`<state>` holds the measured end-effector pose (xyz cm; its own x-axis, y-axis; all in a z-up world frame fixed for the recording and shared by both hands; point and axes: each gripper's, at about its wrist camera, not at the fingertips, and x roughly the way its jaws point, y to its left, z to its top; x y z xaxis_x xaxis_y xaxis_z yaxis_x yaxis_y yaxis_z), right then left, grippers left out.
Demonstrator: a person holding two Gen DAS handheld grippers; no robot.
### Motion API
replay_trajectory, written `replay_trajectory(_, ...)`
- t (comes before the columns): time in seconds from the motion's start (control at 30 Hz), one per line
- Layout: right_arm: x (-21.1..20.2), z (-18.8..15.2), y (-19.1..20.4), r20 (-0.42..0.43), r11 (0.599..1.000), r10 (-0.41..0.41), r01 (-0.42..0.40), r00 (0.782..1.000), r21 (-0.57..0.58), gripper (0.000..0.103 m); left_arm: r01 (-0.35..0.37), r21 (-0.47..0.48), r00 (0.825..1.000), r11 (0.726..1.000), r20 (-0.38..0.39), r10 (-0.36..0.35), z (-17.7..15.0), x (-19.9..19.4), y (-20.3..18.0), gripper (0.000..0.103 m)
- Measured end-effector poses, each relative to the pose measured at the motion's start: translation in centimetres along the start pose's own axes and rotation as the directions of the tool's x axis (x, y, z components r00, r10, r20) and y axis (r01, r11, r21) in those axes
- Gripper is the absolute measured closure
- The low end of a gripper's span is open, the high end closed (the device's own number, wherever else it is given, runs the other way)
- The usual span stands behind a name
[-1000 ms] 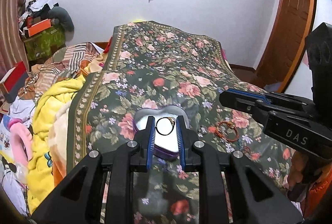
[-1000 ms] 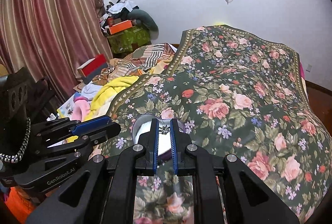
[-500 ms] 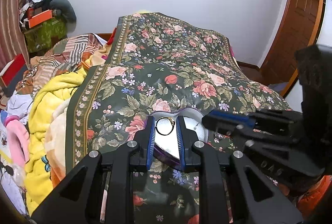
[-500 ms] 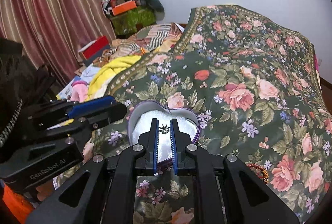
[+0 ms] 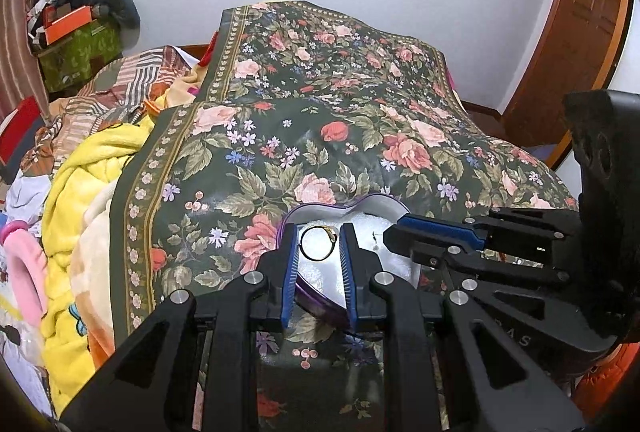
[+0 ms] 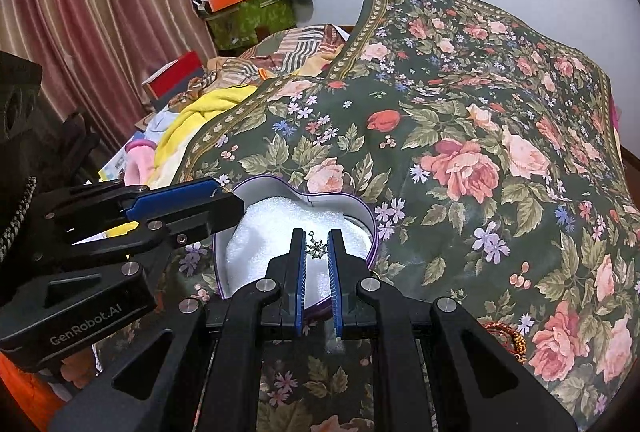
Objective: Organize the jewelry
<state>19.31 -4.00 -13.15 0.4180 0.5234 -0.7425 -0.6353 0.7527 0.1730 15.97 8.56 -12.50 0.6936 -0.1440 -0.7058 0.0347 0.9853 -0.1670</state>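
A heart-shaped purple tin (image 5: 316,306) with white foam lining (image 6: 276,228) lies open on the floral bedspread. My left gripper (image 5: 318,238) is shut on a thin gold ring (image 5: 317,244) and holds it just over the tin's left part. My right gripper (image 6: 317,246) is shut on a small silver star-shaped pendant (image 6: 316,247) and holds it over the foam. The tin's rim also shows in the right wrist view (image 6: 372,228). The right gripper shows in the left wrist view (image 5: 394,232), over the tin's right lobe. The left gripper shows in the right wrist view (image 6: 224,197), at the tin's left rim.
The floral bedspread (image 5: 360,103) covers the bed. A red and gold bangle (image 6: 508,338) lies on it right of the tin. A yellow blanket (image 5: 88,183) and heaped clothes lie to the left. A curtain (image 6: 88,11) and stacked boxes (image 6: 244,7) stand beyond, a door (image 5: 580,43) at the right.
Both grippers have come down and closer together over the heart tin, each still holding its piece. The right gripper moved in from the right until its tips are over the tin.
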Motion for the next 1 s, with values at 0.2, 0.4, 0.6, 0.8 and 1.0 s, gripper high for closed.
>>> replay_trajectory(0.2, 0.5, -0.2, 0.1, -0.036, 1.0, -0.001, 0.0, 0.999, -0.009, 0.09, -0.018, 0.008, 1.0, 1.0, -0.005, 0.019, -0.1, 0.0, -0.2, 0.084)
replay_trajectory(0.4, -0.3, -0.2, 0.2, -0.015, 1.0, -0.013, 0.013, 1.0, -0.014, 0.075, -0.028, 0.002, 1.0, 1.0, -0.009, 0.028, -0.1, -0.3, -0.1, 0.078)
replay_trajectory(0.6, -1.7, -0.1, 0.1, 0.011, 1.0, -0.024, 0.024, 1.0, -0.012, 0.074, -0.034, 0.0, 0.999, 0.999, 0.015, 0.034, 0.2, -1.5, -0.2, 0.076)
replay_trajectory(0.8, -4.0, 0.3, 0.2, 0.063, 0.999, -0.045, 0.046, 0.997, -0.015, 0.074, -0.043, 0.01, 0.998, 0.999, 0.054, 0.042, 0.7, -3.5, -0.9, 0.076)
replay_trajectory(1.0, -6.8, 0.1, -0.5, 0.113, 0.996, -0.083, 0.085, 0.99, -0.008, 0.074, -0.037, 0.036, 0.995, 0.999, 0.096, 0.033, 0.9, -5.7, -2.5, 0.075)
